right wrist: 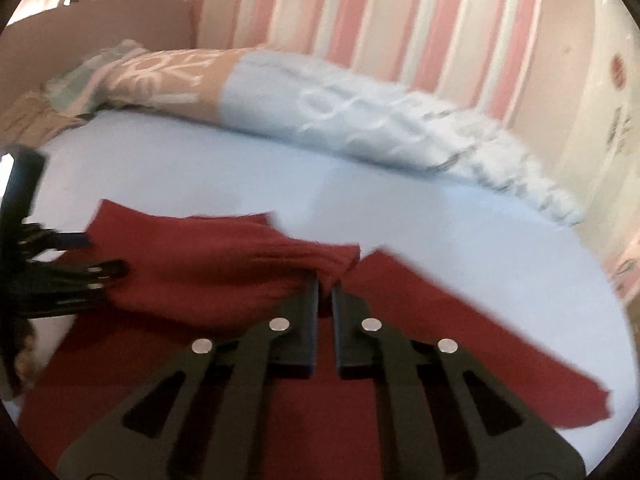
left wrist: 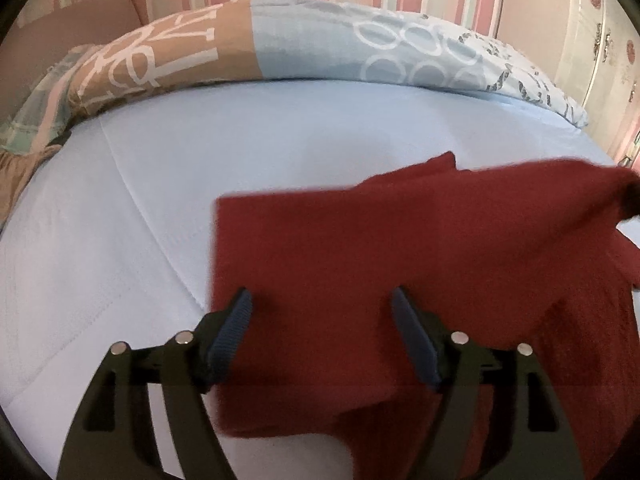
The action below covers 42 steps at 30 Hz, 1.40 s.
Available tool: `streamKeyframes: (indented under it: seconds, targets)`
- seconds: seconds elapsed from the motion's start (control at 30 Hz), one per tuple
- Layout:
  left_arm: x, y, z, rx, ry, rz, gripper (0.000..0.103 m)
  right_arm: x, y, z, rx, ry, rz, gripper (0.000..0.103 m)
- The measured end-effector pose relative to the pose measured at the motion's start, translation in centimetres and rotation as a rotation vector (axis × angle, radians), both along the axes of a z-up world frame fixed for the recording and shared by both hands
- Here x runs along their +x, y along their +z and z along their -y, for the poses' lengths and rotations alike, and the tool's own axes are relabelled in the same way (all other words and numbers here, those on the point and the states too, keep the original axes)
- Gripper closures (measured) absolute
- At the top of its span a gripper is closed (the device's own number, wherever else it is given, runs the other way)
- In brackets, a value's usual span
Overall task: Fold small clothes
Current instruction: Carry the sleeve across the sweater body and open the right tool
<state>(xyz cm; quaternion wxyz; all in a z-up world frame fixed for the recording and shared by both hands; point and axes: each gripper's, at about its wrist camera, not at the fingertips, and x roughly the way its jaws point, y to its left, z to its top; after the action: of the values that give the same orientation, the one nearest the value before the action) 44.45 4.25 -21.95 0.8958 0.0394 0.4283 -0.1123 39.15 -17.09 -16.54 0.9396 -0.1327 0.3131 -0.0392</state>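
two grippers work one red cloth (left wrist: 400,248) on the bed (left wrist: 120,208): right gripper (right wrist: 325,286) pinches a bunched corner, lifted mid-fold; left gripper (left wrist: 322,300) spread wide, empty, over it. next: carry corner across.

— What lies under the jaws, apart from the work itself?

— A pale blue bedsheet (left wrist: 120,240), with a seam running off to the left of the jaws.

— And beyond them?

— A long patterned pillow (left wrist: 304,40) lies across the far edge of the sheet, tan with white lettering at its left, light blue with rings toward the right. Behind it stands a wall with pink and white stripes (right wrist: 360,20). Far left, a brown headboard (right wrist: 100,36).
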Motion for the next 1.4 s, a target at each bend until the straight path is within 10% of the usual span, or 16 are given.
streamKeyframes:
  seconds: [0.27,0.37,0.4,0.63,0.83,1.07,1.2,1.4]
  targets:
    - [-0.9,0.0,0.6,-0.012,-0.026,-0.026,0.028,1.4,-5.2,7.3,0.023,-0.073,-0.260,0.092]
    - [-1.3,0.5,0.3,-0.007,-0.035,-0.030,0.027,0.0,-4.9,11.3,0.226,-0.095,-0.279,0.030]
    - [-1.4,0.6,0.0,-0.012,-0.030,-0.032,0.026,-0.3,-4.8,11.4,0.232,-0.099,-0.274,0.030]
    - [-0.8,0.8,-0.5,-0.051,0.018,-0.057,0.026,1.4,-7.1,9.6,0.352,-0.076,-0.303,0.033]
    - [-0.7,1.3,-0.3,-0.007,0.031,-0.049,0.026,2.7,-7.6,5.8,0.190,-0.032,-0.285,0.094]
    - [-0.8,1.9,-1.7,-0.007,0.073,-0.040,0.026,0.5,-2.5,8.9,0.145,-0.173,-0.003,0.096]
    - [-0.5,1.7,-1.4,-0.020,0.078,-0.052,0.026,2.1,-6.6,11.1,0.148,-0.218,-0.210,0.096]
    - [0.3,0.7,2.4,0.010,-0.018,-0.063,0.026,2.0,-7.6,11.0,0.128,-0.206,-0.244,0.096]
